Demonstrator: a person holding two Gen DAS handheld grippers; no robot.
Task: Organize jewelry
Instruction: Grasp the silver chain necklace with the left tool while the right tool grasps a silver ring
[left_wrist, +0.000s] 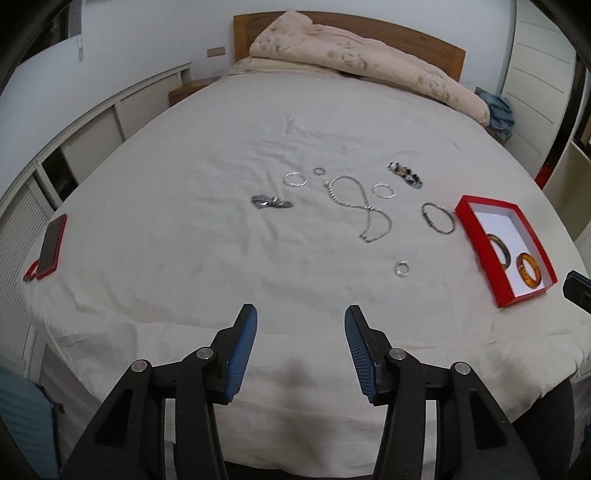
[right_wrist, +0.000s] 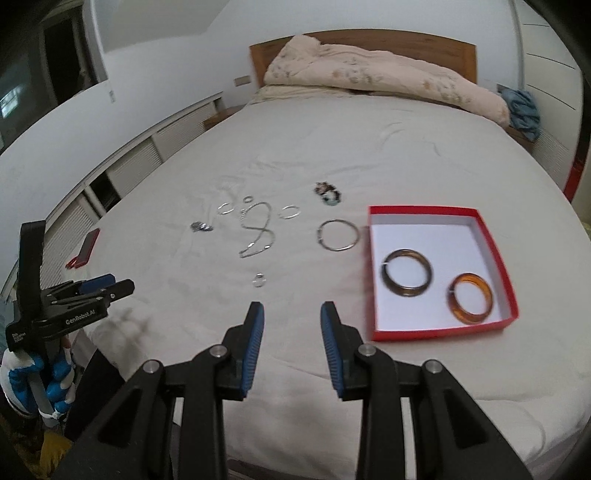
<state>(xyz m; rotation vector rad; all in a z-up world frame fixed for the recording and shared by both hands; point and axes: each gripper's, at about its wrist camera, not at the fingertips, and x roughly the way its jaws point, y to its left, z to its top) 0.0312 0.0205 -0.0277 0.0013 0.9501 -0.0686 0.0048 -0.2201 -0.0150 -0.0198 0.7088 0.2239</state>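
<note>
Left gripper (left_wrist: 300, 314): jaws spread wide, nothing between them, hanging over the near edge of the bed (left_wrist: 184, 155).
Right gripper (right_wrist: 291, 310): jaws parted a little narrower, also empty, pointing up the sheet just left of the red box (right_wrist: 373, 273).
Box: sits at the right side of the bed; a dark bangle (right_wrist: 406, 272) and an orange bangle (right_wrist: 471, 298) lie inside, apart from each other.
Still on the sheet: a big silver bracelet (right_wrist: 338, 235) just left of the box, a small ring (right_wrist: 259, 279) nearest the grippers, a looped chain necklace (right_wrist: 258, 230), several thin hoops, a dark clump of metal (right_wrist: 201, 226) and a beaded bracelet (right_wrist: 328, 194) farther up.
Progress: two pieces boxed, most still out, I'd say early going.
Likely next: the silver bracelet or the ring, both close to the right gripper.
Risk, ring: tiny and flat on soft cloth; the pads could pinch sheet with it or skid over it.
Risk, necklace: grabbed at one point it may trail, snag a hoop nearby, or tangle.
Risk, box: light cardboard on bedding; a nudge at the wall could tip or slide it.
Off to the left: a phone (left_wrist: 51, 245) in a red case, not jewelry.
</note>
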